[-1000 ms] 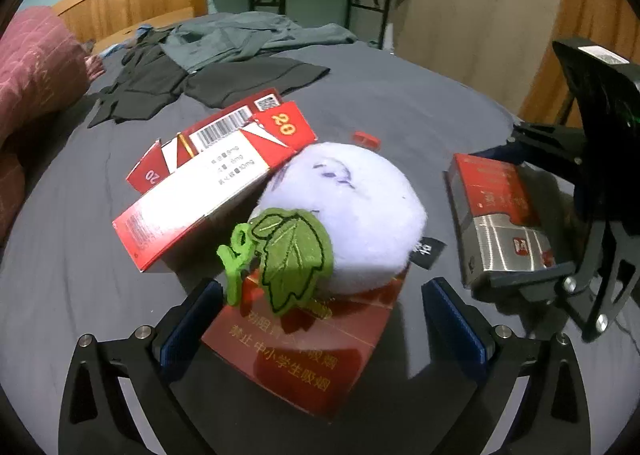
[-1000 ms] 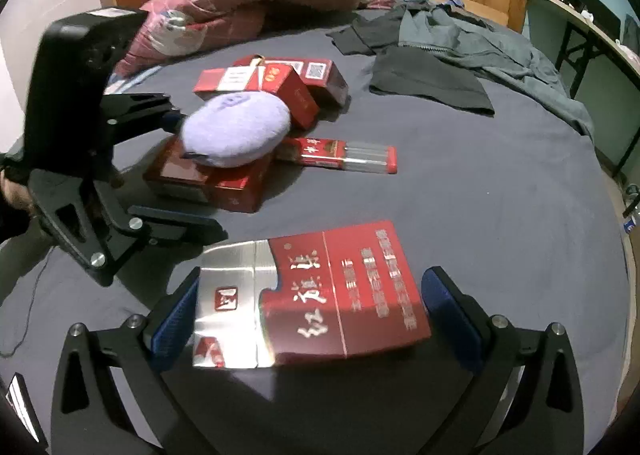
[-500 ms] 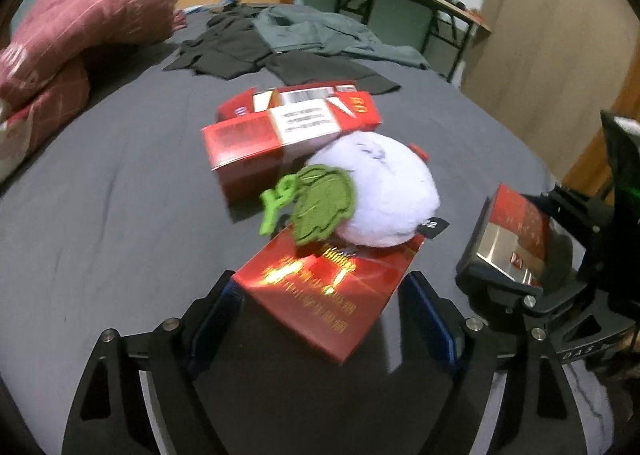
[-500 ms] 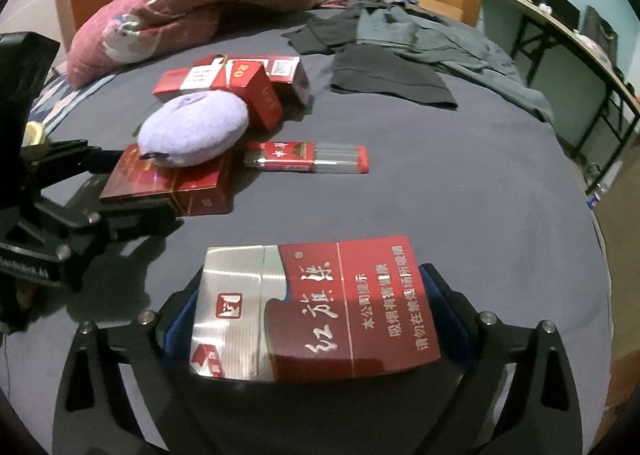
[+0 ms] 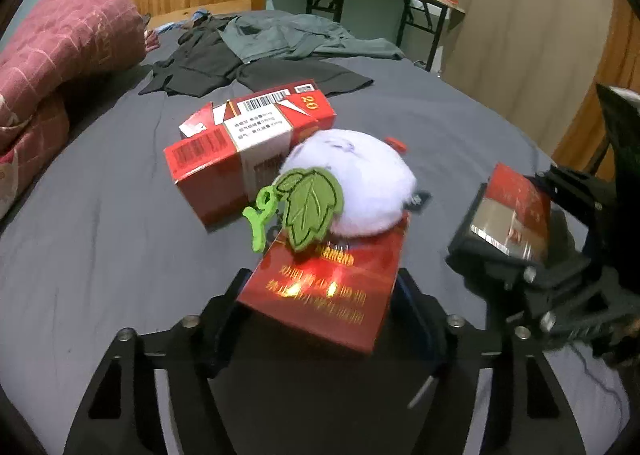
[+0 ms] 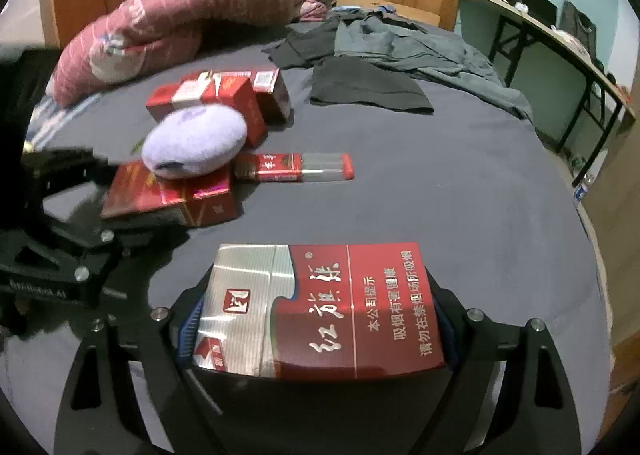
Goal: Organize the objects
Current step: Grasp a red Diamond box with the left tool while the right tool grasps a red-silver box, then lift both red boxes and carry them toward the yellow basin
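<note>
Both grippers are closing, each with a pack between its jaws, apparently to lift it off the bed (image 6: 440, 195) for tidying. The left gripper (image 5: 320, 295) straddles the red pack (image 5: 324, 287) under the plush (image 5: 352, 183), long axis pointing away. The right gripper (image 6: 316, 319) brackets the silver pack (image 6: 316, 311) beside the plush, its long axis crosswise; contact is unclear.

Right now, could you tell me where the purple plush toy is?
The purple plush toy rests on the dark red carton between the left gripper's fingers, against the red-and-white carton; the right wrist view shows it at middle left.
</note>
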A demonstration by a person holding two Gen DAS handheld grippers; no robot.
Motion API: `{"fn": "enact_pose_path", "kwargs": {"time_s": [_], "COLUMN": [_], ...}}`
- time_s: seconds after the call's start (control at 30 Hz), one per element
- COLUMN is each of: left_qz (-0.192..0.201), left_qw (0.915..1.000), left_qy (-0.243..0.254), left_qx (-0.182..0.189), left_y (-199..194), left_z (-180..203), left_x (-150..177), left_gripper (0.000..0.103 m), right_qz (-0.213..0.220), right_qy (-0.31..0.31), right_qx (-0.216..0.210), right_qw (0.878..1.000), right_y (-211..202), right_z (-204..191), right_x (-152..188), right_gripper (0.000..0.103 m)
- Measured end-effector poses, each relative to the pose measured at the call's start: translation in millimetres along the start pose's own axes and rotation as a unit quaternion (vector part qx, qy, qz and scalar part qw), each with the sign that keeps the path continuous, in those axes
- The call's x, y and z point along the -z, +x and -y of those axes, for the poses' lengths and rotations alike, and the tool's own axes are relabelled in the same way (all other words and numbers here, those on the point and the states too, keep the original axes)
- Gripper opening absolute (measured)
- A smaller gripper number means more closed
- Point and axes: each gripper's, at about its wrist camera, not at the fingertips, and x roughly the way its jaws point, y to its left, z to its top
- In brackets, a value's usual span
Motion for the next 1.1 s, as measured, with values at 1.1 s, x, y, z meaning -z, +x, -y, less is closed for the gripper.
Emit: {"fn": "enact_pose_path", "kwargs": {"time_s": [1.1], "left_qz": [0.006], "left_qw": [0.9996], "left_qy": [-0.002], "left_qx": [-0.029], "left_y": [-134.0], "left_z": [35.0], "left_x": [37.7], "left_gripper": [0.055], "right_qz": [0.030], "right_qy": [0.075], "right_qx": [0.051], "right_qw": [0.995], "right_y": [-108.7], "right_z": [-25.6], "right_x": [26.7], "right_gripper": [0.087]}}
